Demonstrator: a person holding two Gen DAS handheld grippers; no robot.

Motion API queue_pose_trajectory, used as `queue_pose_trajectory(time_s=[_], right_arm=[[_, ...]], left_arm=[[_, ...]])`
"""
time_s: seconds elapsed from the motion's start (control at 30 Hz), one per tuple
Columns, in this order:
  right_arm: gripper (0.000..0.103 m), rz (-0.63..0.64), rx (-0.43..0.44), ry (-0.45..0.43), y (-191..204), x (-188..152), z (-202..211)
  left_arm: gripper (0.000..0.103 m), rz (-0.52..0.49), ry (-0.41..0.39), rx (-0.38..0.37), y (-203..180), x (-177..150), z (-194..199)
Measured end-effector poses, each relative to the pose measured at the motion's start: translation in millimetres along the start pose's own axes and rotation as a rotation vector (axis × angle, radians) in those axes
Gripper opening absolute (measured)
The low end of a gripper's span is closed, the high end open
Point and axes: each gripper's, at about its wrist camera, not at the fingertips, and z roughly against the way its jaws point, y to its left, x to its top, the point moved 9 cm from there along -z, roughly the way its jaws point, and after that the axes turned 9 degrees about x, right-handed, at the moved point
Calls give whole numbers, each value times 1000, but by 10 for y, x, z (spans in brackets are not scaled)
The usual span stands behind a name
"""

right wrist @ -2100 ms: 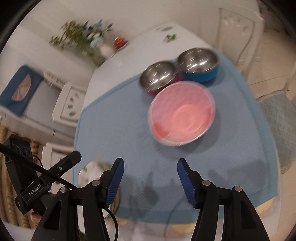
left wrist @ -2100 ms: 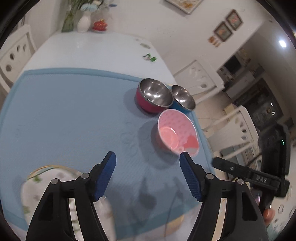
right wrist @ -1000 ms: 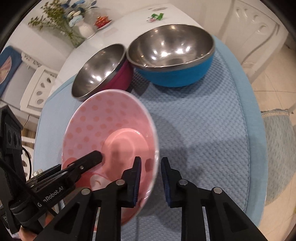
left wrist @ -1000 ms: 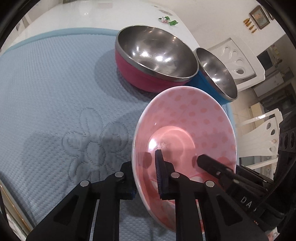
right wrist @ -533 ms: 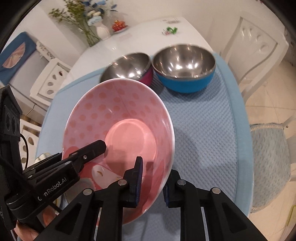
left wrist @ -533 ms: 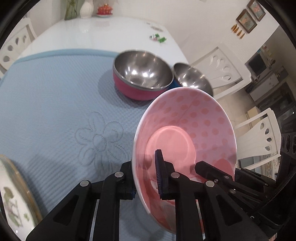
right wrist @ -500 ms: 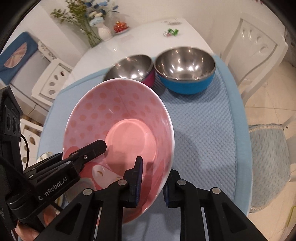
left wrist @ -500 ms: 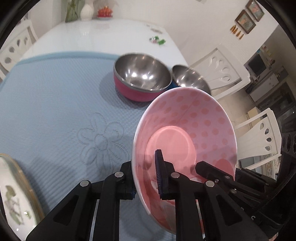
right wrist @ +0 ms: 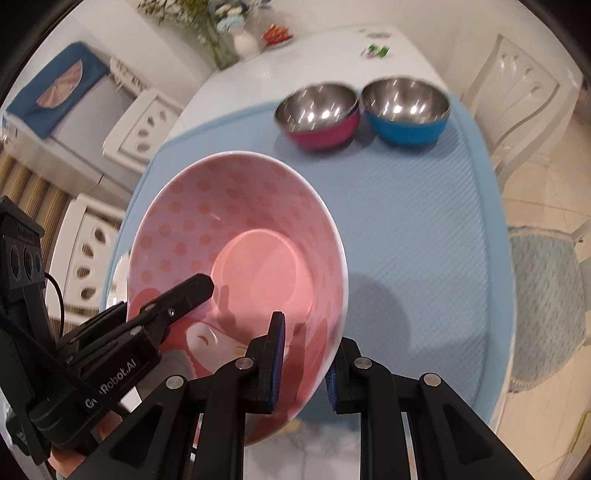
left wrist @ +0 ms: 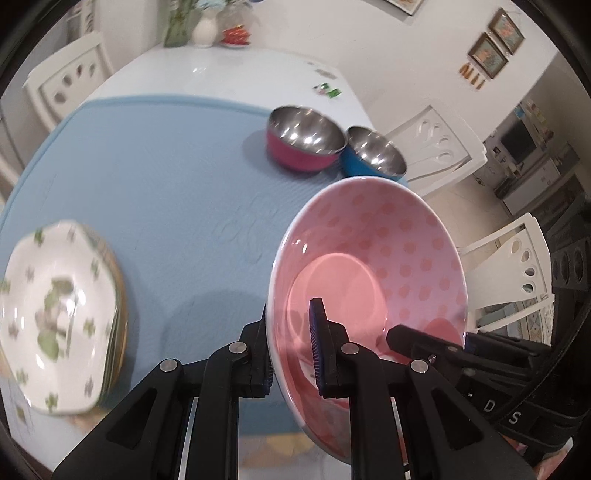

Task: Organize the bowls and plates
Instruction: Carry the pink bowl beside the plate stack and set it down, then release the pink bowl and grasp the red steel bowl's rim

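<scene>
both jaws pinch pink bowl (left wrist: 373, 266) rim.

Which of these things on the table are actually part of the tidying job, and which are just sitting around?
Part of the job:
pink polka-dot bowl, gripped by left gripper and right gripper
magenta steel bowl
blue steel bowl
floral plates

Just lying about:
flower vase
small red dish
green wrapper
white chairs

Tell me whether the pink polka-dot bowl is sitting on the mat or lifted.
Lifted: the pink polka-dot bowl hangs tilted above the blue mat, its rim clamped by the left gripper and right gripper.
</scene>
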Motion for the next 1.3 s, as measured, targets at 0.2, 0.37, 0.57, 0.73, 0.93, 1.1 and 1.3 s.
queue_pose_trajectory(time_s=[0.2, 0.37, 0.57, 0.73, 0.93, 1.1, 1.3], right_arm=[[18, -6, -2, 100, -11, -339, -302], [19, -30, -31, 137, -121, -419, -416], [19, -66, -51, 142, -254, -483, -434], [19, -98, -51, 128, -317, -487, -401], [19, -165, -36, 141, -421, -540, -417], [19, -183, -14, 112, -436, -466, -261], [19, -213, 32, 119, -471, -514, -70]], left_arm=[[13, 46, 76, 14, 164, -372, -181], [13, 55, 122, 4, 118, -591, -360], [13, 51, 143, -23, 60, -714, -469], [13, 39, 147, -34, -2, -707, -496], [13, 27, 171, -27, -22, -734, -577], [14, 19, 147, -38, 38, -707, -471], [14, -2, 120, -35, 171, -615, -266]])
